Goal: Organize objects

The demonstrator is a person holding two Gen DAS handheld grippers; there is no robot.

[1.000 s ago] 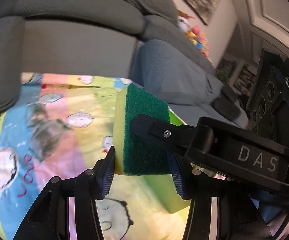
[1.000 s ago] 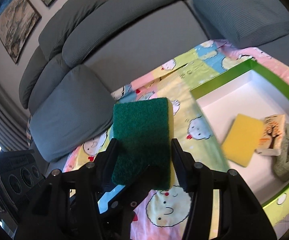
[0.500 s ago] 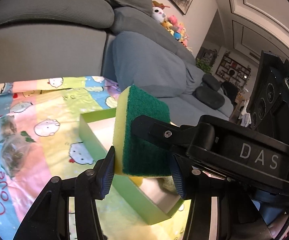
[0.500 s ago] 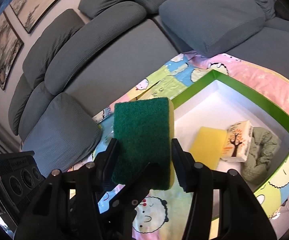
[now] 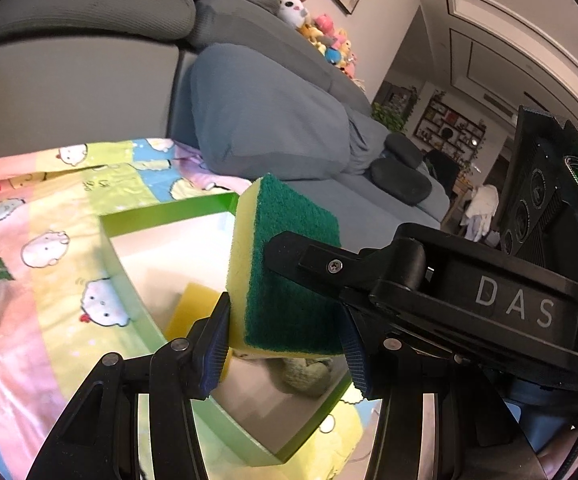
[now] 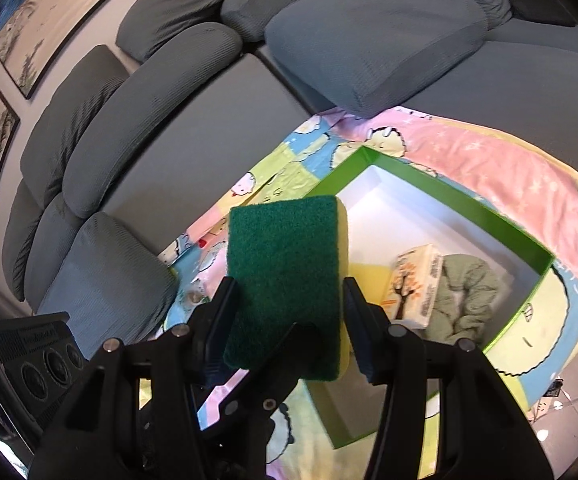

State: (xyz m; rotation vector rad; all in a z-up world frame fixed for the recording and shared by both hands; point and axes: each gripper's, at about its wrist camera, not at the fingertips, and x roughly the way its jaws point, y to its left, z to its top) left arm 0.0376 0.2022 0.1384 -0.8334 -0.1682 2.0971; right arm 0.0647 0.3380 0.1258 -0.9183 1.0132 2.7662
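We clamp the green-and-yellow rectangular scouring sponge (image 6: 285, 280) between both hand-held grippers, left (image 5: 285, 344) and right (image 6: 289, 328); long axis pointing forward. Green-rimmed white cardboard box (image 6: 469, 204) lies at two o'clock, below.

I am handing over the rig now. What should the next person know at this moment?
Left gripper: jaws shut on the green-and-yellow sponge.
Right gripper: jaws shut on the same sponge.
Things: the sponge hangs in the air over the edge of the green box.
Done: yellow sponge, small carton and green cloth lie inside.
Left: lower the sponge into the box and release.
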